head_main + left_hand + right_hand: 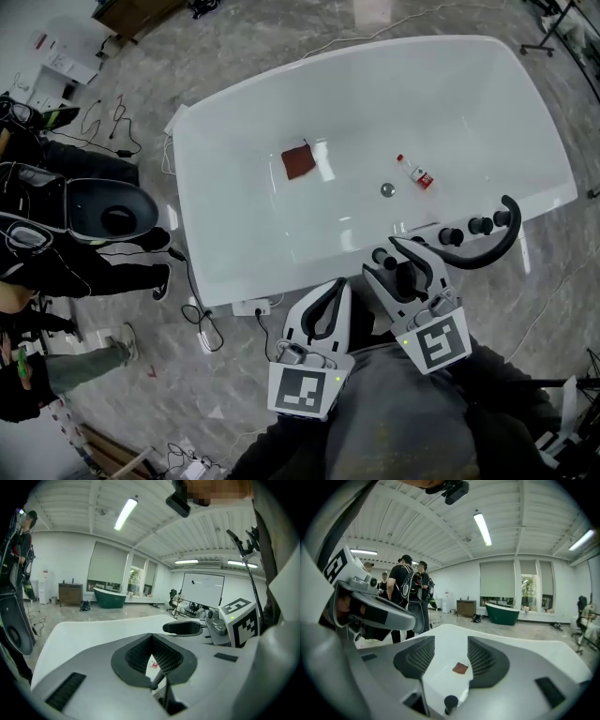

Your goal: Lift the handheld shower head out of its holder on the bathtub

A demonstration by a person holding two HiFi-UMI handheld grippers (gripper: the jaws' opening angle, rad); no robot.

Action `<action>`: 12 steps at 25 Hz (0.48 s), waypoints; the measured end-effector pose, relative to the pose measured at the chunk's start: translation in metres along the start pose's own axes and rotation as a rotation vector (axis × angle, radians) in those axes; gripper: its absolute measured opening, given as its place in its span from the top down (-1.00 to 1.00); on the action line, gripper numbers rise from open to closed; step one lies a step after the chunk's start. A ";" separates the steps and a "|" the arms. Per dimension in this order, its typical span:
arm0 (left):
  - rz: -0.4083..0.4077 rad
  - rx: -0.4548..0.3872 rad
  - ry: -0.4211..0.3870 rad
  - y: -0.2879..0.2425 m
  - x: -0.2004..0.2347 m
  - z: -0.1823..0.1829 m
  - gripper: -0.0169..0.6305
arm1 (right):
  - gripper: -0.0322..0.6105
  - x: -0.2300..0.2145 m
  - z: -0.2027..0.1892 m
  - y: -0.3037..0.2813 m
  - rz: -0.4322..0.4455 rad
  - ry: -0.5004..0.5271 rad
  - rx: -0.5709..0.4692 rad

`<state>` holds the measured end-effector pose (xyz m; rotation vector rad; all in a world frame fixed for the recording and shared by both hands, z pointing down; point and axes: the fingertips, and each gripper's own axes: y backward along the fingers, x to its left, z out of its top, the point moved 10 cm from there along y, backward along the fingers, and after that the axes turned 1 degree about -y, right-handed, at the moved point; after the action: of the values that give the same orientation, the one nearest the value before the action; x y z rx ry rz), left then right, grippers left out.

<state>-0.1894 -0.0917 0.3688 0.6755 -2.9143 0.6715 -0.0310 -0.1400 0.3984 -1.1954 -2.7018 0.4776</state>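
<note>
The white bathtub [234, 272] fills the middle of the head view. On its near rim, the leftmost black fitting is a round stub that looks like the handheld shower head [382, 254] in its holder. My right gripper [380, 262] hangs over that spot, open, one jaw on each side of the fitting. In the right gripper view the black round top [451, 701] sits low between the pads [483, 658], and nothing touches it. My left gripper [334, 285] hovers just left of it outside the rim, its pads [164, 656] meeting at the tips, with nothing in them.
Further right along the rim are black knobs [452, 236] and a curved black spout [497, 242]. Inside the tub lie a brown cloth [299, 162], a small bottle [419, 175] and the drain [386, 190]. People [56, 262], cables and a power strip [251, 307] are on the floor at left.
</note>
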 end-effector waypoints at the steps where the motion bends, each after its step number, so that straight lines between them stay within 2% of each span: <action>1: -0.001 0.004 0.001 0.000 0.000 -0.002 0.94 | 0.26 0.001 -0.003 -0.001 -0.001 -0.003 0.002; 6: -0.002 0.018 -0.010 -0.002 0.004 -0.021 0.94 | 0.26 0.007 -0.029 -0.010 -0.015 -0.011 0.009; 12: -0.004 0.043 -0.047 -0.015 0.012 -0.053 0.94 | 0.26 0.009 -0.082 -0.028 -0.046 -0.029 0.007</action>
<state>-0.1956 -0.0854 0.4249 0.7108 -2.9483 0.7297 -0.0345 -0.1323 0.4854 -1.1311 -2.7427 0.5007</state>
